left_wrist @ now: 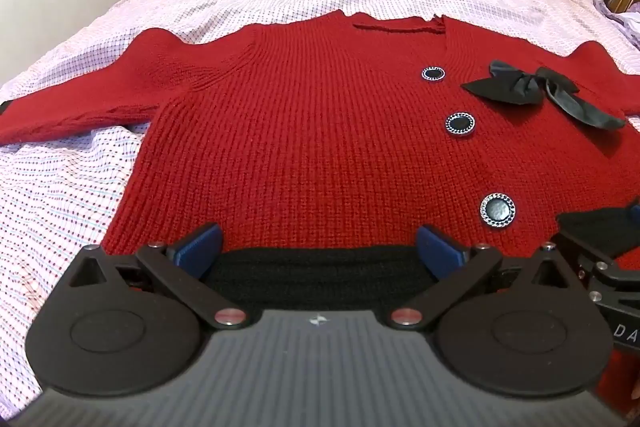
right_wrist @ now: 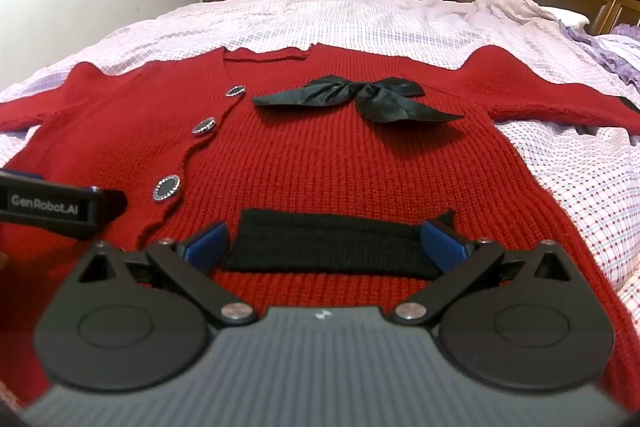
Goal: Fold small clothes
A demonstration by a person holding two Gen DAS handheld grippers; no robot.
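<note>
Cardigan (left_wrist: 320,131) lies flat; both grippers (left_wrist: 319,251) (right_wrist: 326,245) gape wide, empty.

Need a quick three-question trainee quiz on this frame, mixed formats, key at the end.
1. True or false: the red knitted cardigan lies folded in half on the checked bedsheet.
2. How many round black rhinestone-rimmed buttons show down its front?
3. The black satin bow sits: A) on the chest B) on a sleeve C) off the garment.

Key: 1 false, it lies flat with sleeves spread; left gripper and right gripper hover open near the black hem patches. 2 three. 3 A.
</note>
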